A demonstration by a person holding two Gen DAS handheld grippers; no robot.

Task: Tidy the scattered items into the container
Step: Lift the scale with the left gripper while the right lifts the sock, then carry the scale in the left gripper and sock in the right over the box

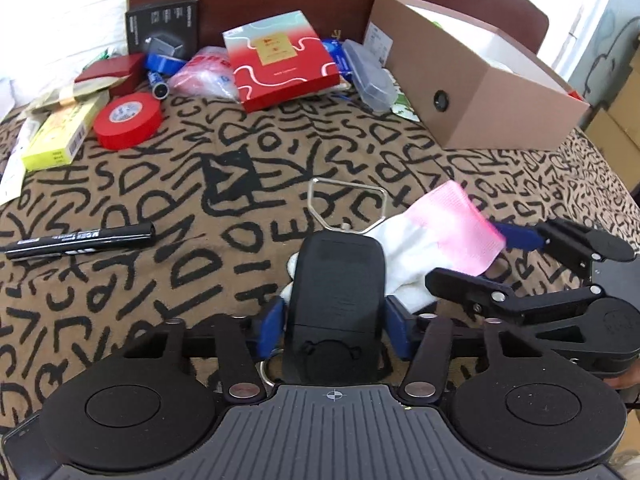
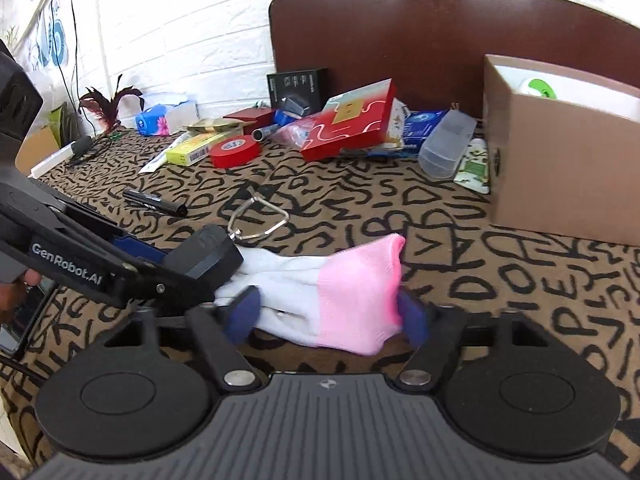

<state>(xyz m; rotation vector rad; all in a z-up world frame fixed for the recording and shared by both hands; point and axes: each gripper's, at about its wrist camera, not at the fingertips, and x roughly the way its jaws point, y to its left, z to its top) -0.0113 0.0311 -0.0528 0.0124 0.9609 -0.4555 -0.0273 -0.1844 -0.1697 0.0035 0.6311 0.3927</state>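
Between right gripper (image 2: 326, 316) pads — sock (image 2: 320, 292) crosswise | pink cuff rightward

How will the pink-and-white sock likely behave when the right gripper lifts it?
Probably floppy: the sock is soft knit lying crumpled between the right gripper fingers, so its ends should droop. Likely light for its size. It may drag, since the black device in the left gripper seems to overlap its toe.

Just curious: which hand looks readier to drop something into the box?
Right, likely: its fingers clasp the sock, and the box is nearer that side. The left fingers hold a scale.
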